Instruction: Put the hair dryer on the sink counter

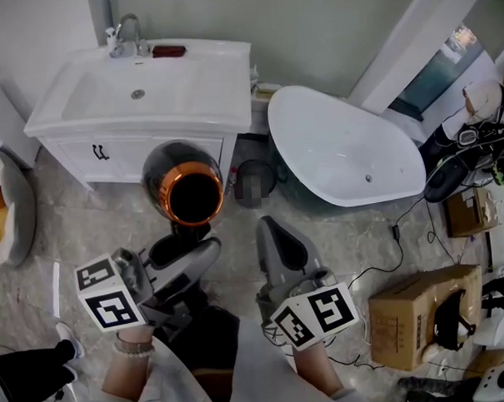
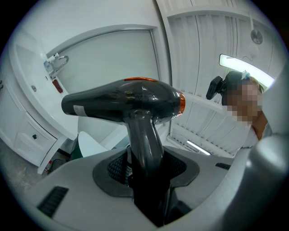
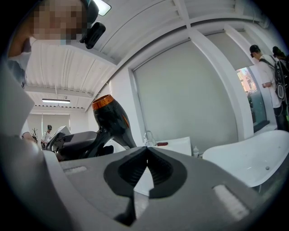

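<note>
The black hair dryer with an orange ring round its mouth is held up in the air in front of the white sink counter, not touching it. My left gripper is shut on the dryer's handle. In the left gripper view the handle stands upright between the jaws, with the dryer's body lying crosswise above them. My right gripper hovers to the dryer's right, shut and holding nothing. Its closed jaws point toward the counter, and the dryer shows at the left.
A faucet and a small dark red thing sit at the counter's back edge. A white bathtub lies to the right, with a dark bin between it and the cabinet. Cardboard boxes and cables crowd the right floor.
</note>
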`<state>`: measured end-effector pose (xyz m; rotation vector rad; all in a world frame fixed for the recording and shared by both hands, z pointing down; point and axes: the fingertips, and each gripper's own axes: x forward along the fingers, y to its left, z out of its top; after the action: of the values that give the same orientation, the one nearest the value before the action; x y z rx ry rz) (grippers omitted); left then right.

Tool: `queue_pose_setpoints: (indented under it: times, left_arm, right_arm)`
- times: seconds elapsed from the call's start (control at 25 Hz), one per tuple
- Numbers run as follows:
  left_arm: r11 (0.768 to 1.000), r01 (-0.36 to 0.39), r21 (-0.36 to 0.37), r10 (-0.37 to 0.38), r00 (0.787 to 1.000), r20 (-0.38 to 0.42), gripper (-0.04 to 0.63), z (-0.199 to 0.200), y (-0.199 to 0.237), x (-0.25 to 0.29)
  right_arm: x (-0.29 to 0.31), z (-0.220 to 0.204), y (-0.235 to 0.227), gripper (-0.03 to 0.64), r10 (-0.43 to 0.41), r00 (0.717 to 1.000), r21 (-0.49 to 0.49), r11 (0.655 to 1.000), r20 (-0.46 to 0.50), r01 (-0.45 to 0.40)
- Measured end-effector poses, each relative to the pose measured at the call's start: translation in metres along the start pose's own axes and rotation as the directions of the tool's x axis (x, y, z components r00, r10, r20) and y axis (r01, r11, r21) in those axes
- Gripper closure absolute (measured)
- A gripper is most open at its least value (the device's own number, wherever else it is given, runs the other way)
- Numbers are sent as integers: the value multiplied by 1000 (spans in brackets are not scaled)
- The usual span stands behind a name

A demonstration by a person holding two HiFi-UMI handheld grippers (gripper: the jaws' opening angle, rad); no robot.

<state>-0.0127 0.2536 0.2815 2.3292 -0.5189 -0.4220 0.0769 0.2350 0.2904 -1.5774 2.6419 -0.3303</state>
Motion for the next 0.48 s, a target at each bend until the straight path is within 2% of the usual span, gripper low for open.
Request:
queue_pose_setpoints:
  times: [0.48]
  left_arm:
    - [1000,23,10,-23,1000,3,416,9,9,15]
  right_arm:
    - [14,0,-9,620,3,1000,0,1000,7,-3]
